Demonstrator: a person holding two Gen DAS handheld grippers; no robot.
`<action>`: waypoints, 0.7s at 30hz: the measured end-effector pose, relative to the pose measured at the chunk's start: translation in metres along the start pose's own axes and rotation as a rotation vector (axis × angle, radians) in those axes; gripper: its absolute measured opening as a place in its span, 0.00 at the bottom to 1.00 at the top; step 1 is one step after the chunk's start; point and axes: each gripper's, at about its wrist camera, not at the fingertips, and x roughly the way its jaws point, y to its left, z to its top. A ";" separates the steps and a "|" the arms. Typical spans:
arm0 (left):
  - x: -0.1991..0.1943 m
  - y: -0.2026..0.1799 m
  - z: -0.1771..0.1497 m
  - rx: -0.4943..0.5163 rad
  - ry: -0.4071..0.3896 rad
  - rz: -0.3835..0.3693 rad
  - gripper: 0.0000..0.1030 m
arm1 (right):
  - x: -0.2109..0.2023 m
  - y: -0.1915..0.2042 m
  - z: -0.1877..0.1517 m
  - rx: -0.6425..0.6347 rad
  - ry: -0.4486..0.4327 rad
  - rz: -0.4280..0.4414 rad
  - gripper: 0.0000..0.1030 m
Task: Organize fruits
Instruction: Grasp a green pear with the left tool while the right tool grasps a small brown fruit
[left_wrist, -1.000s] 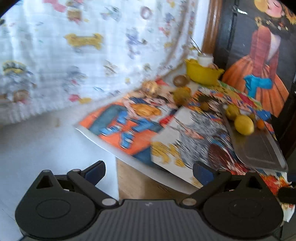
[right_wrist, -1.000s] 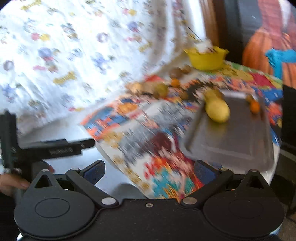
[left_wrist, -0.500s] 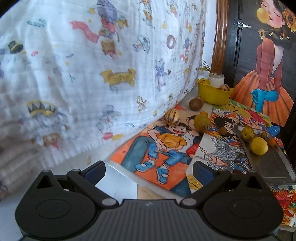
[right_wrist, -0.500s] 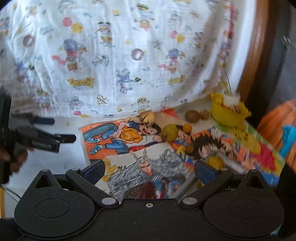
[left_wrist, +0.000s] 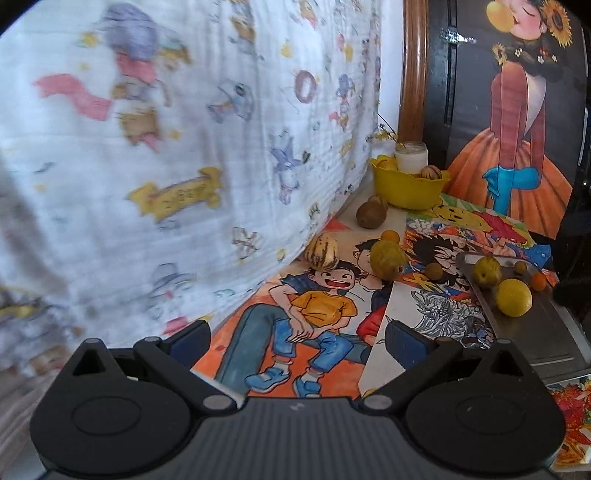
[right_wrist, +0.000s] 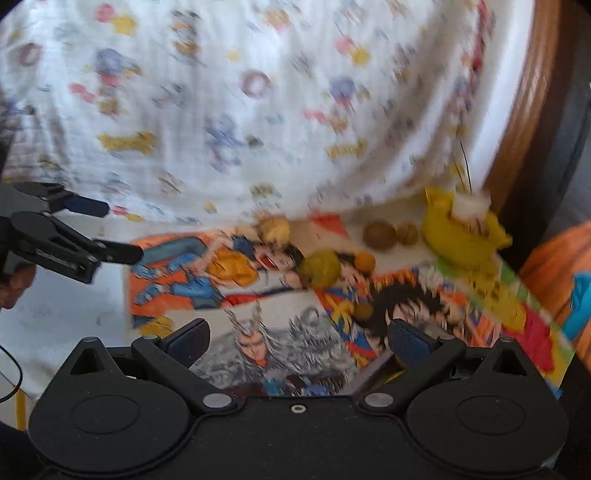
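Note:
Fruits lie scattered on cartoon posters (left_wrist: 314, 310) covering the table. A striped pale melon (left_wrist: 321, 254), a yellow-green fruit (left_wrist: 388, 260), a small orange (left_wrist: 390, 236) and two brown kiwis (left_wrist: 371, 214) sit toward the back. A metal tray (left_wrist: 546, 332) at right holds a lemon (left_wrist: 513, 297), a green-yellow fruit (left_wrist: 487, 270) and a small orange (left_wrist: 538, 281). A yellow bowl (left_wrist: 406, 188) stands at the back with fruit in it. My left gripper (left_wrist: 297, 338) is open, empty, hovering near the table's front. My right gripper (right_wrist: 297, 338) is open and empty; the left gripper (right_wrist: 107, 230) shows at its left.
A white patterned cloth (left_wrist: 184, 147) hangs along the left and back. A white jar (left_wrist: 410, 157) stands in the bowl. A dark panel with a painted figure in an orange dress (left_wrist: 517, 147) closes the right back. A hand (right_wrist: 14, 284) holds the left gripper.
Both cameras have swung and pushed in closer to the fruits at the back. The right view has turned left, so the tray has dropped out of it. No fruit has moved.

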 end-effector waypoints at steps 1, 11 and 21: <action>0.004 -0.002 0.001 0.000 0.004 -0.003 1.00 | 0.007 -0.004 -0.004 0.011 0.006 -0.004 0.99; 0.062 -0.030 0.019 -0.027 0.045 -0.073 1.00 | 0.071 -0.024 -0.012 -0.075 0.012 -0.050 0.98; 0.134 -0.068 0.049 -0.098 0.050 -0.158 0.99 | 0.135 -0.049 -0.007 -0.128 0.048 -0.082 0.79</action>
